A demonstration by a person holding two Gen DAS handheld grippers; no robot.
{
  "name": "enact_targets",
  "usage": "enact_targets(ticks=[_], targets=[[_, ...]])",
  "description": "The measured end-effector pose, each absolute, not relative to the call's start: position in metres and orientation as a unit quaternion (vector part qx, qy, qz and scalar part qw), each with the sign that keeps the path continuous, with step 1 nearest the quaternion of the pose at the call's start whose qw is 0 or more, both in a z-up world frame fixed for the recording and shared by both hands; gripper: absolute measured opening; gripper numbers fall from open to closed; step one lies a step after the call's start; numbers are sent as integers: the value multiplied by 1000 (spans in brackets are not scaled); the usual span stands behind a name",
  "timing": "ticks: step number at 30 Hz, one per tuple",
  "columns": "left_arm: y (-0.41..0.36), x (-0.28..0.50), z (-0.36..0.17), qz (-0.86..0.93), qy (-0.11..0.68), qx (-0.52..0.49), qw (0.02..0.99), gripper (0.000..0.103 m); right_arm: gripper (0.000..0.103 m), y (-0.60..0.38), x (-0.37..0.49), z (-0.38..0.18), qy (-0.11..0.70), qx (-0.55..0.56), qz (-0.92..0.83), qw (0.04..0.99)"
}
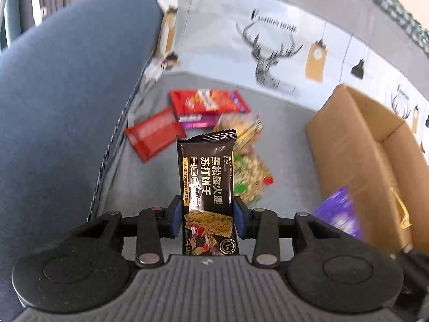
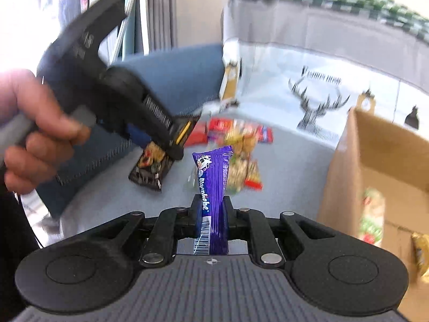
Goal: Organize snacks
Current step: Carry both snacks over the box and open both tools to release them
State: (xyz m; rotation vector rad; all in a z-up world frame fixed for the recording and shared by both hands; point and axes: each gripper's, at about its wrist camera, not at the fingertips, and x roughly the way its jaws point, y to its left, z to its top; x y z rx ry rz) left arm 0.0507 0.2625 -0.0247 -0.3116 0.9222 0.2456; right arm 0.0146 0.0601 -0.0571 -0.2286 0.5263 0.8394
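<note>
With the left gripper [image 1: 208, 214] clamped on a black cracker packet [image 1: 206, 182] and the right gripper [image 2: 211, 209] pinching a purple candy roll [image 2: 213, 187], both seem mid-carry, and dropping them into the cardboard box [image 2: 375, 166] looks next.

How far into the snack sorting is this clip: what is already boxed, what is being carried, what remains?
Done: at least two packets already lie inside the brown cardboard box.

In hand: the left gripper clamps a black cracker packet; the right gripper clamps a purple Alpenliebe candy stick.

Left: red wrappers and a yellow-green snack bag lie on the grey cushion.
</note>
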Motion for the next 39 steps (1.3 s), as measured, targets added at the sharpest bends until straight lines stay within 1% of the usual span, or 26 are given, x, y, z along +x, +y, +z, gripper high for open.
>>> enact_targets(ticks=[7,11,14,18,23,31,39], targets=[[234,50,5,105,380,-138,909,42,15,0,44,23,183,-30,360,914],[210,53,19,94,343,-123,927,42,15,-45,70,51,149,-12,317,936],[191,57,28,86,315,-118,938,42,15,-80,90,42,149,10,271,951],[161,64,38,66,281,-116,950,42,15,-118,109,15,211,33,215,953],[112,74,44,23,250,-109,962,42,15,-149,113,18,192,30,195,961],[31,89,39,-69,232,-61,968,42,15,-170,108,16,178,9,164,970],[-8,99,29,-107,221,-25,969,42,15,-189,109,12,177,7,139,974]])
